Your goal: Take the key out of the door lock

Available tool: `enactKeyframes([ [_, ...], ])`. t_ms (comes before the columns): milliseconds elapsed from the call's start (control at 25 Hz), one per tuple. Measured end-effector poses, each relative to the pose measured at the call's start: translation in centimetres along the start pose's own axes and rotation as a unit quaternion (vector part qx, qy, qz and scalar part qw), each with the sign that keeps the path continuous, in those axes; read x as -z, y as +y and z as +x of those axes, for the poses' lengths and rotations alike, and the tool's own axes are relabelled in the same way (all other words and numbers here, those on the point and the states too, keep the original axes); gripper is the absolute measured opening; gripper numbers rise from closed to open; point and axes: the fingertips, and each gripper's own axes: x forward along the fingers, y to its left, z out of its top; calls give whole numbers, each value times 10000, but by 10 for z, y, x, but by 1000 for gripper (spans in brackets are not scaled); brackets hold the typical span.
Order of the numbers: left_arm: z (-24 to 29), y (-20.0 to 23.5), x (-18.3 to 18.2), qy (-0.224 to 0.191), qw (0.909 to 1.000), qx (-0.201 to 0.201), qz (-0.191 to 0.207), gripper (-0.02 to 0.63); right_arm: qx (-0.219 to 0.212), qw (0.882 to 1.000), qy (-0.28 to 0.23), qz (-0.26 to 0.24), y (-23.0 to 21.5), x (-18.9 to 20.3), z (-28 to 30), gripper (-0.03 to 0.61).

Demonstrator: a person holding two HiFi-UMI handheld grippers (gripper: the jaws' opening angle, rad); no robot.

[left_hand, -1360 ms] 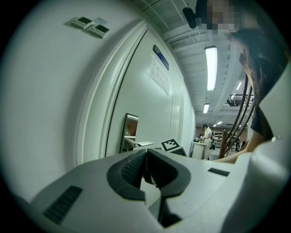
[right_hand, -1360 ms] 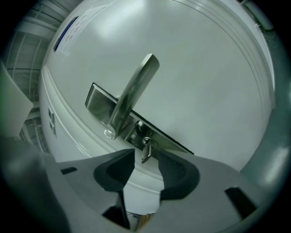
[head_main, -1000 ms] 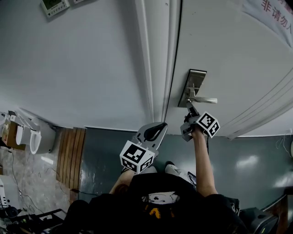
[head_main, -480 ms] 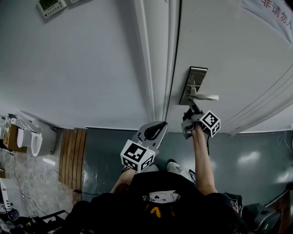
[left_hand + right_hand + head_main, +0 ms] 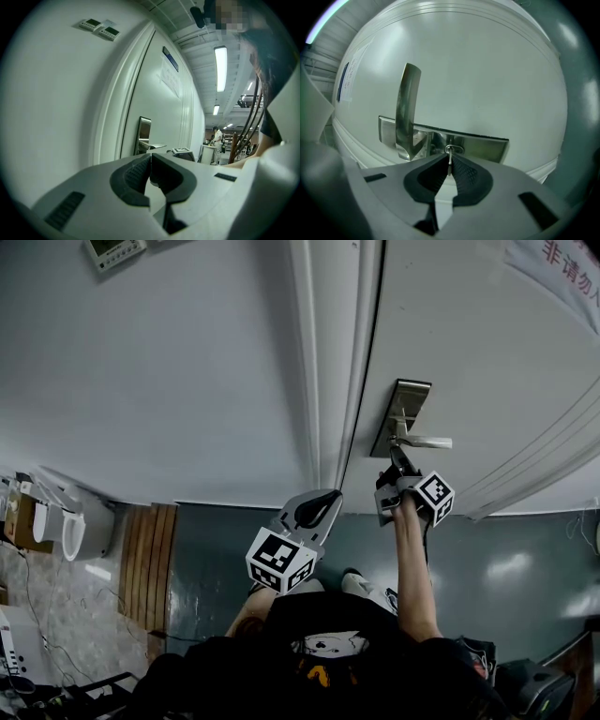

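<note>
so my right gripper [image 5: 450, 159] has its jaws closing on the key [image 5: 449, 165], which sits edge-on between them, sticking straight out of the lock cylinder [image 5: 455, 150] toward me

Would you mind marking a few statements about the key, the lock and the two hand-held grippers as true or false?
1. The key sits in the lock. True.
2. The right hand-held gripper has nothing between its jaws. False: the key is between its jaws, which are closing on it.
3. The left hand-held gripper holds the door handle. False: it is away from the door, jaws together and empty.
4. A control panel hangs on the wall beside the door. True.
</note>
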Motion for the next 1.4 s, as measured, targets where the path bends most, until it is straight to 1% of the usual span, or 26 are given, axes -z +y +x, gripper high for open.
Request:
enactKeyframes([
  [160,-1,3,0,-9,10000,2,-4,12,-31,9998,-103,159,0,1,-5,21],
  [320,-2,7,0,-14,10000,10,-26,12,-127,9997,-72,188,-4,11,-26,20],
  [480,0,8,2,-6,10000,44,-55,12,-124,9998,101,-82,-5,24,-42,20],
  [720,2,-5,8,37,9997,241,-83,12,-104,9996,172,-183,-4,34,-68,20],
  [920,-5,-18,16,112,9991,407,-87,13,-152,9992,207,-305,7,44,-98,20],
  [1080,-13,-24,19,155,9986,501,-103,12,-214,9981,233,-538,22,54,-121,20],
  [1280,-8,-24,31,244,9977,614,-167,12,-193,9955,273,-883,30,60,-138,20],
  [1400,-11,-28,36,285,9971,687,-184,12,-228,9946,279,-975,37,66,-152,20],
])
